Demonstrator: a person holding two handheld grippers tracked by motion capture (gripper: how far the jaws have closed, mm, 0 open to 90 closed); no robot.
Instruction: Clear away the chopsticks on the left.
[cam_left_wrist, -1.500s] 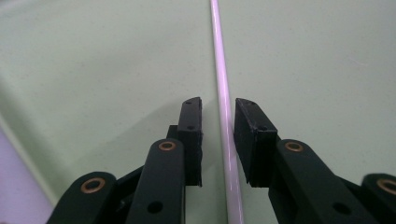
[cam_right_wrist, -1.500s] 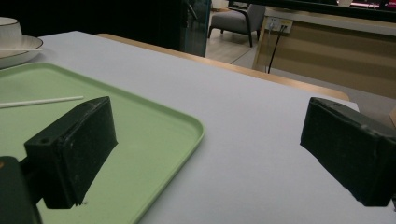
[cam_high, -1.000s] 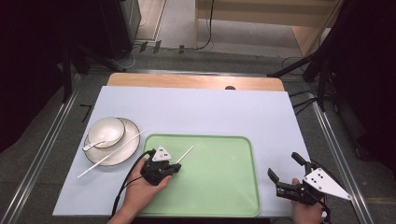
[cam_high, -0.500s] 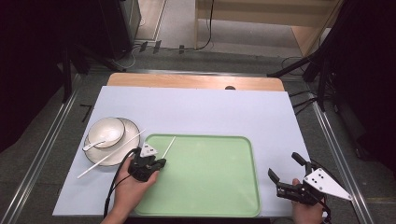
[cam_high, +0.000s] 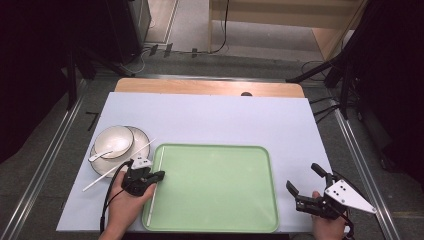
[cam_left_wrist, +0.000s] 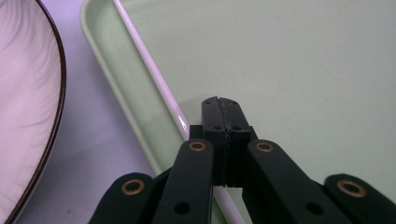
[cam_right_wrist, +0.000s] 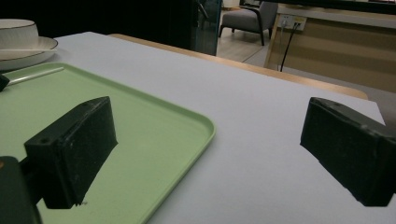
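A: In the high view, where is the white chopstick?

B: It lies inside the green tray, along the tray's left edge, from far to near. The left gripper is low over it, at the left part of the tray. A second chopstick lies on the table and leans on the plate, which carries a bowl and a spoon.

A: And the right gripper?

B: It is at the near right corner of the table, with the jaws wide apart and nothing between them.

A: What does the left gripper view show?

B: The jaws are pressed together. The chopstick passes just beside and under them; I cannot tell if they pinch it.

A: The right gripper view?

B: Both black jaws stand far apart over the tray's corner and the bare table.
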